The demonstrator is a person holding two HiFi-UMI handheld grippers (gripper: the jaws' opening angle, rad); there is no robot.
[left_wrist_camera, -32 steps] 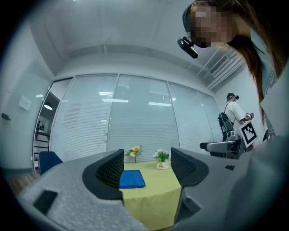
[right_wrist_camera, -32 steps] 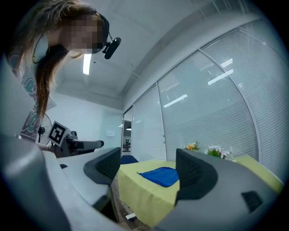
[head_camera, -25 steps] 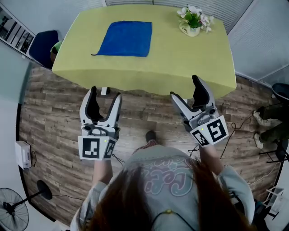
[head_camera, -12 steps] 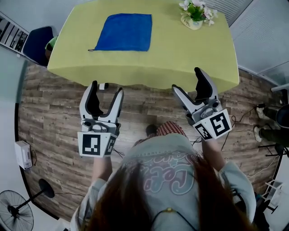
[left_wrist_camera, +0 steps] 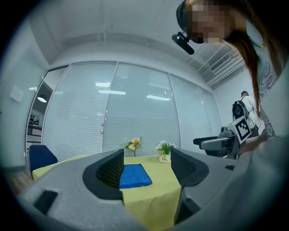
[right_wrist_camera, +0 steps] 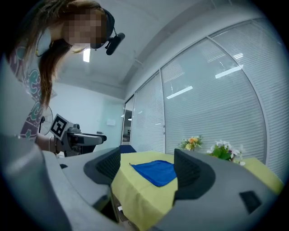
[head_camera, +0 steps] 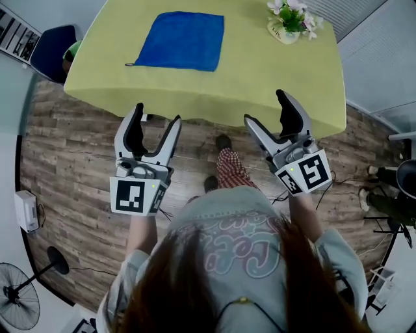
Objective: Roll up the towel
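A blue towel (head_camera: 180,40) lies flat and spread out on the yellow-green table (head_camera: 260,71), toward its far left. It shows between the jaws in the left gripper view (left_wrist_camera: 134,176) and in the right gripper view (right_wrist_camera: 156,171). My left gripper (head_camera: 155,126) is open and empty, held over the floor just short of the table's near edge. My right gripper (head_camera: 272,112) is also open and empty, at the near edge further right. Both are well short of the towel.
A small pot of white flowers (head_camera: 291,18) stands at the table's far right corner. A blue chair (head_camera: 49,57) sits left of the table. The floor (head_camera: 65,162) is wood plank, with a fan (head_camera: 16,302) at lower left.
The person has stepped closer to the table. Both grippers have come nearer its front edge, still open and empty. The towel has not moved.
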